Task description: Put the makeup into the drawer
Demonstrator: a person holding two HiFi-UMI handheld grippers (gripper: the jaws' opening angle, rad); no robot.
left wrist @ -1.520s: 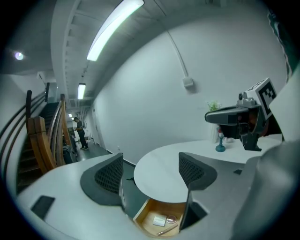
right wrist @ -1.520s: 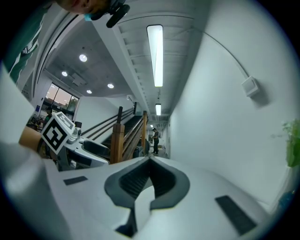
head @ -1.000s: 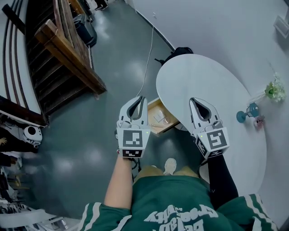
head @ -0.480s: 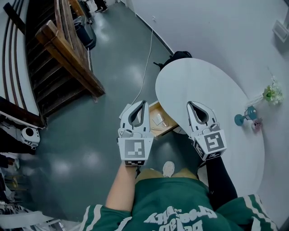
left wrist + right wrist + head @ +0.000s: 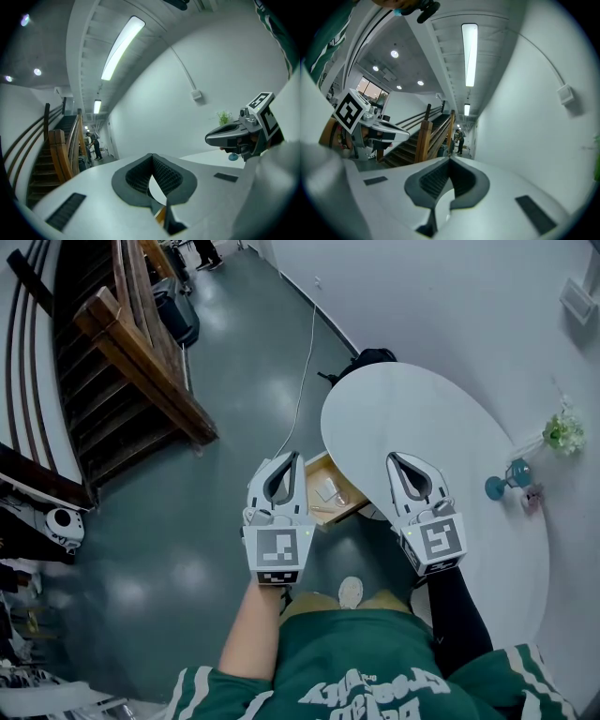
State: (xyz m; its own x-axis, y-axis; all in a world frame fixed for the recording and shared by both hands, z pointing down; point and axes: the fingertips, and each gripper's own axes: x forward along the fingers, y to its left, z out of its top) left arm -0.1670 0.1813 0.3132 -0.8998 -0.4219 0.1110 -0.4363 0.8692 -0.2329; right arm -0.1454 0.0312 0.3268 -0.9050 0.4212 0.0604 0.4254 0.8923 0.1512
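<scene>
Looking at one wooden drawer (image 5: 339, 512) pulled open under the white counter (image 5: 441, 427), at 12 o'clock between two tools. Holds one or two small pale flat bits, seemingly the makeup (image 5: 326, 489), too tiny to say more. Holding the left tool (image 5: 296, 455) pinched together on nothing, likewise the right tool (image 5: 391, 457). Over at 3 o'clock: one blue stemmed cup (image 5: 497, 486), one pink bit (image 5: 532, 498), one green sprig (image 5: 563, 432).

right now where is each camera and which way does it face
Head view: on the head, steeply down at drawer and table; shows forearms, left gripper, right gripper.
Left gripper view: on left gripper, along shut jaws toward staircase; right gripper at right.
Right gripper view: on right gripper, along shut jaws; left gripper at left.
Shared: staircase in both gripper views.
</scene>
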